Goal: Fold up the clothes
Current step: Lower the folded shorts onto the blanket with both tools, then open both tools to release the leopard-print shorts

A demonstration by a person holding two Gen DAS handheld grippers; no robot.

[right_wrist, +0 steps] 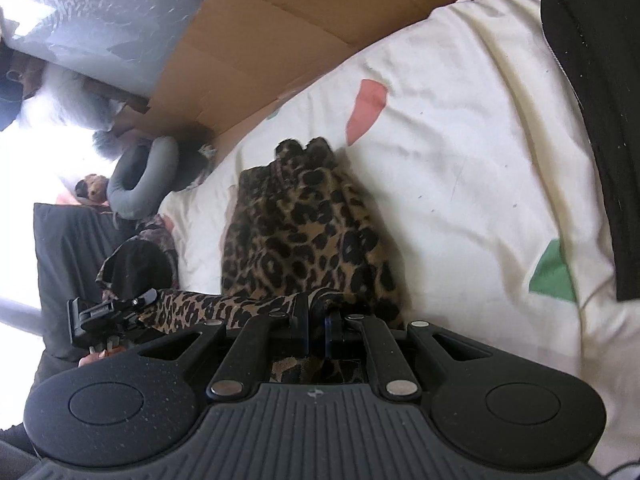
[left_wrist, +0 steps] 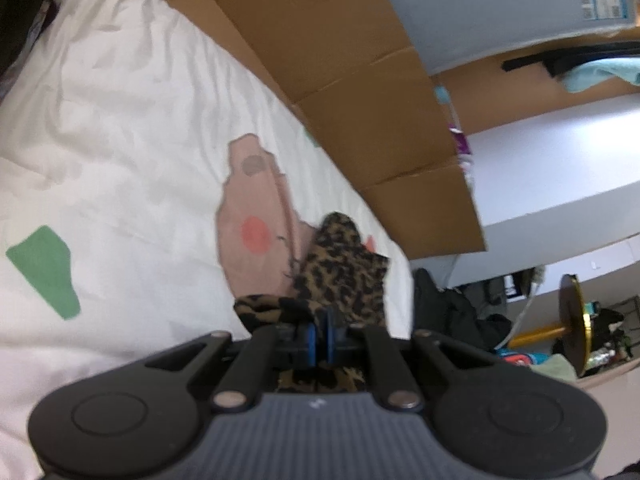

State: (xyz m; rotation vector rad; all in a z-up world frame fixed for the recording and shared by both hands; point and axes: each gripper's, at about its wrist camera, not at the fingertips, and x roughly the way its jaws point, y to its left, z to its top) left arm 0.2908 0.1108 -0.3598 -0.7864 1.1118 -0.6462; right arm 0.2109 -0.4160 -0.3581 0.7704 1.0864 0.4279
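We have both tools, left tool [left_wrist: 319, 336] and right tool [right_wrist: 317, 320], clamped tight on the leopard garment [right_wrist: 304, 232], bulk hanging toward 12 o'clock over the bed [right_wrist: 460, 160]; uneven pulling could slip thin fabric free.

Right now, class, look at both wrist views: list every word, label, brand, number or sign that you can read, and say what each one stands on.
No text can be read in either view.
White and blue sticker labels on the pale panel behind the cardboard: printed, but too small and blurred to read.
Small white mark on the left gripper's ribbed housing: a symbol, not legible.
Leopard-print garment and bedsheet: patterns only, no lettering.
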